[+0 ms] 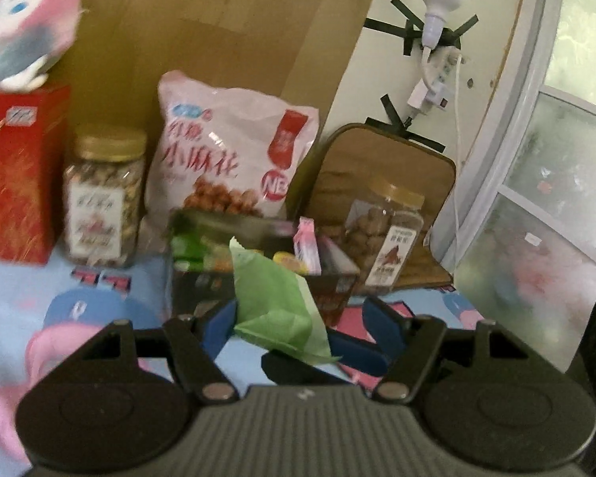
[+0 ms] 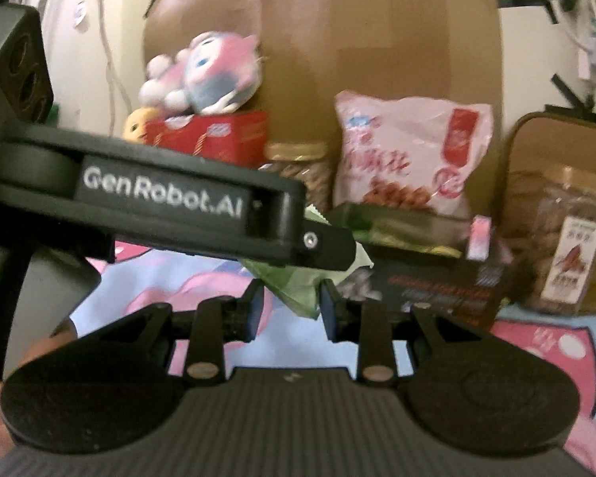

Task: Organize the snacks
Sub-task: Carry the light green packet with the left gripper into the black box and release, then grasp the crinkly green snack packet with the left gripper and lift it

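Observation:
In the left wrist view my left gripper (image 1: 298, 318) has its blue pads wide apart, with a green snack packet (image 1: 276, 306) between them; the right gripper's blue fingers (image 1: 357, 348) reach in from the right at the packet's lower edge. In the right wrist view my right gripper (image 2: 290, 310) has its pads either side of the green packet (image 2: 298, 282), touching or nearly so. The left gripper's black body (image 2: 159, 198) crosses in front. Behind stands a dark open snack box (image 1: 258, 266) with small packets inside; it also shows in the right wrist view (image 2: 429, 274).
At the back stand a red gift box (image 1: 18, 175) with a plush toy (image 1: 24, 24) on top, a nut jar (image 1: 103, 198), a pink snack bag (image 1: 226, 151), a second jar (image 1: 389, 238) and a brown case (image 1: 381, 163). A cartoon-print cloth (image 1: 59, 310) covers the surface.

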